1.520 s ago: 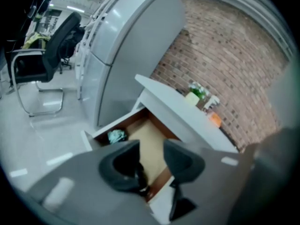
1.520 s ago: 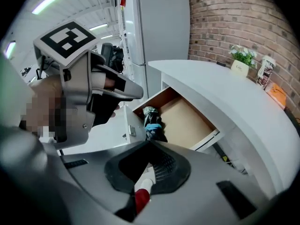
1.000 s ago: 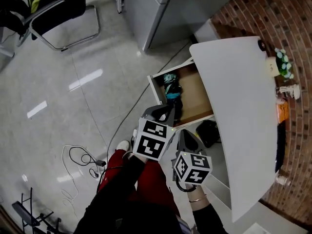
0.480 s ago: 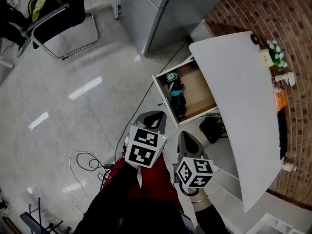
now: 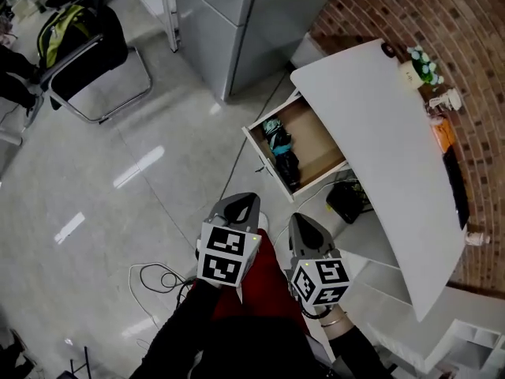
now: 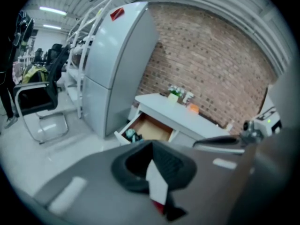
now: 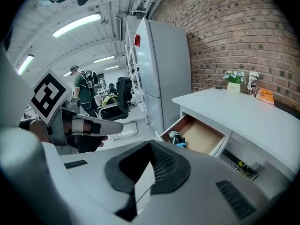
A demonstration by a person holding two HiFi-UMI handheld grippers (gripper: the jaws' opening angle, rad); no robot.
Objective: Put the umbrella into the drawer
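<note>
Grey glossy tile floor [image 5: 102, 133], brick wall [image 5: 442, 22] along the right side of the head view. Tall grey fridge [image 5: 237, 22] stands against it, red sticker near the top of its door in both gripper views.

White desk [image 5: 379, 148] sits next to the fridge, along the same wall. Black cantilever chair [image 5: 83, 58] is well apart on the far left, with a yellow-green bag on its seat.

Drawer [image 5: 316, 144] under the desk top is pulled fully out; bare wood bottom visible, white front panel. The shelf space under the desk, beside the drawer, holds a black bag [image 5: 347, 201].

Person is seen from above: black sleeves, red trousers, one gripper in each hand, side by side and well short of the drawer. Both point toward it.

Left gripper [image 5: 237, 208]: jaws closed flat against each other, nothing between them. Marker cube faces up.

Right gripper [image 5: 304, 226]: jaws together too, pads meeting at the seam, empty. It is just beside the left one, not touching.

Umbrella [image 5: 282, 150]: folded, black with teal. It is already inside the drawer, lying along the inner side of the front panel, teal end toward the fridge. Neither gripper touches it.

Loose cable [image 5: 158, 279] is coiled on the floor by the person's left side.

Small stuff at the far end of the desk: potted plant [image 5: 422, 63], white figurine [image 5: 448, 99], orange item [image 5: 442, 133].
</note>
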